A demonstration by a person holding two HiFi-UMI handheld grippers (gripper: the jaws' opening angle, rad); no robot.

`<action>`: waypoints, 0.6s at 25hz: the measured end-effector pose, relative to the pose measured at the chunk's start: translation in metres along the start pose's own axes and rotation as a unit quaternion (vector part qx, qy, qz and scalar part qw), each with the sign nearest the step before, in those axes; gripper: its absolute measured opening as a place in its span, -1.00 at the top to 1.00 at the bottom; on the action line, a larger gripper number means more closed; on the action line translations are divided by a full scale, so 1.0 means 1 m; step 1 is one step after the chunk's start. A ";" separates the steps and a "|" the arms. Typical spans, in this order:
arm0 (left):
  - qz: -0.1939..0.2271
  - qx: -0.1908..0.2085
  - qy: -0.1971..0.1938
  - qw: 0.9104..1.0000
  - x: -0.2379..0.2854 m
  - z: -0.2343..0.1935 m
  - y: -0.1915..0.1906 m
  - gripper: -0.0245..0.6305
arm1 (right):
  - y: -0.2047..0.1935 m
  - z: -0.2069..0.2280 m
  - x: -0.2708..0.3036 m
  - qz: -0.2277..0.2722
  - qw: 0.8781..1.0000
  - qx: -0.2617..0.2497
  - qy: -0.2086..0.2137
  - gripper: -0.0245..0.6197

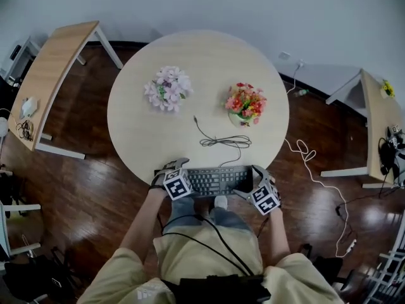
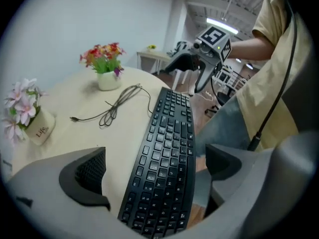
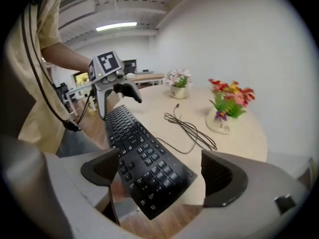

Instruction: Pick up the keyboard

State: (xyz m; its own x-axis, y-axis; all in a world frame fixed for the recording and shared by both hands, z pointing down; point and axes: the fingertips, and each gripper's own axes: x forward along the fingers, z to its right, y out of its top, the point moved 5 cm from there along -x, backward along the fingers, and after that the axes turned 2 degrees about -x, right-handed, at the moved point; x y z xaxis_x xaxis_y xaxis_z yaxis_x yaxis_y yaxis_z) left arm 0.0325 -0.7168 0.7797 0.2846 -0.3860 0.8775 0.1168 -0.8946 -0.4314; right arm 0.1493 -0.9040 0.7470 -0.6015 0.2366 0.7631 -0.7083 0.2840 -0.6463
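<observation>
1. The black keyboard lies flat along the near edge of the round table, right in front of the person. Its near long side reaches past the curved rim.
2. The left claw is spread wide around the keyboard's left end. One pad is over the tabletop and the other is beyond the table's edge; neither presses on the keys.
3. The right claw is spread the same way around the right end, whose corner hangs out over the wooden floor.
4. A thin dark cable lies looped just behind the keyboard, towards the table's middle, clear of both claws.
5. A pot of pink flowers stands further back on the left, and a pot of red and orange flowers further back on the right. Both are well apart from the keyboard.
6. The person's legs are close under the near edge, just below the keyboard.
7. A white cord trails across the floor to the right of the table.
</observation>
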 end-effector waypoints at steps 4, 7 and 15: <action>-0.066 0.061 -0.029 0.996 0.036 0.007 -0.003 -0.92 | -0.065 0.008 -0.005 0.045 0.984 0.162 -0.059 -0.77; -0.112 0.107 -0.034 0.987 0.059 0.011 -0.007 -0.92 | -0.091 0.003 -0.006 0.119 0.932 0.340 -0.050 -0.76; -0.157 0.093 -0.054 0.982 0.081 0.012 -0.005 -0.92 | -0.123 -0.023 0.024 0.169 0.839 0.517 0.022 -0.60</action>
State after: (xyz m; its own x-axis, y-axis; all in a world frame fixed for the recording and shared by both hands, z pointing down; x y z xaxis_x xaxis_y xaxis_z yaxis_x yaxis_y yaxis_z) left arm 0.0661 -0.7409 0.8507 0.3041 -0.0634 0.9505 0.3838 -0.9051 -0.1831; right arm 0.2301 -0.9122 0.8448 -0.8347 0.1807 0.5202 -0.4547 -0.7591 -0.4659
